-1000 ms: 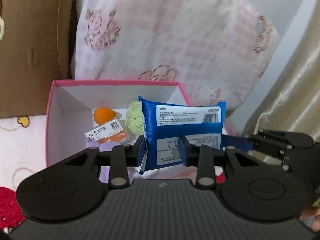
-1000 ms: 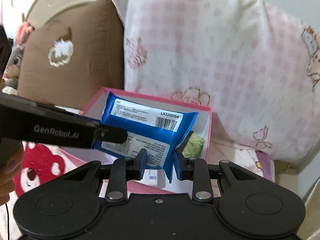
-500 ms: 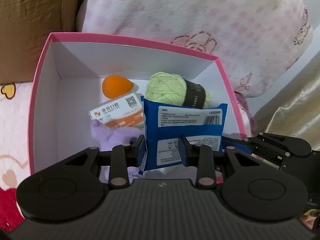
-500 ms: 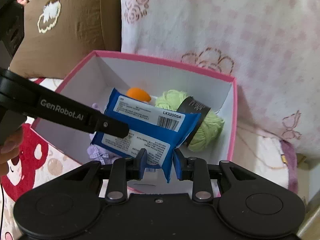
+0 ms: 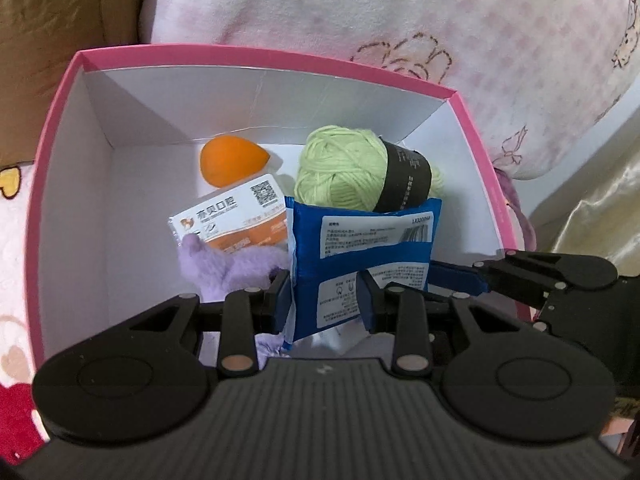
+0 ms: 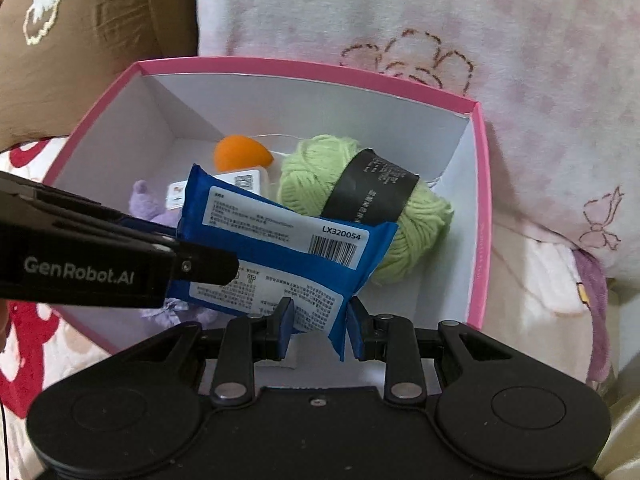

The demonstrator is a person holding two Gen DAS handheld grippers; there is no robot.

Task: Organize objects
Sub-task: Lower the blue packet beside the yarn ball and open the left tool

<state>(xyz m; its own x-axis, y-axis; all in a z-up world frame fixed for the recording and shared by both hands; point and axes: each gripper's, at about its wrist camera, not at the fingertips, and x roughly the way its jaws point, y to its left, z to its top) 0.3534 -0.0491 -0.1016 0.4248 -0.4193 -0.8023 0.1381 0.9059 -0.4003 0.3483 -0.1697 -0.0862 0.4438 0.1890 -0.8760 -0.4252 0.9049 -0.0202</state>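
Observation:
A blue packet (image 5: 360, 256) with white labels is held over the pink box (image 5: 60, 120), inside its near right part. My left gripper (image 5: 324, 300) is shut on the packet's near end. My right gripper (image 6: 320, 320) is shut on the packet (image 6: 280, 256) at its other end. In the box lie a green yarn ball (image 5: 344, 172) with a black band, an orange sponge (image 5: 228, 160), a white-and-orange sachet (image 5: 232, 216) and a purple plush (image 5: 228, 268). The right wrist view shows the box (image 6: 480, 208), yarn (image 6: 416, 220) and sponge (image 6: 236, 152) too.
A pink checked pillow (image 5: 360, 12) leans behind the box. A brown cushion (image 6: 80, 40) is at the back left. Patterned bedding (image 5: 16, 208) lies left of the box, a golden curtain (image 5: 592, 216) at the right.
Both grippers have carried the blue packet forward and down, from above the box's front rim into the box. The box contents now show fully.

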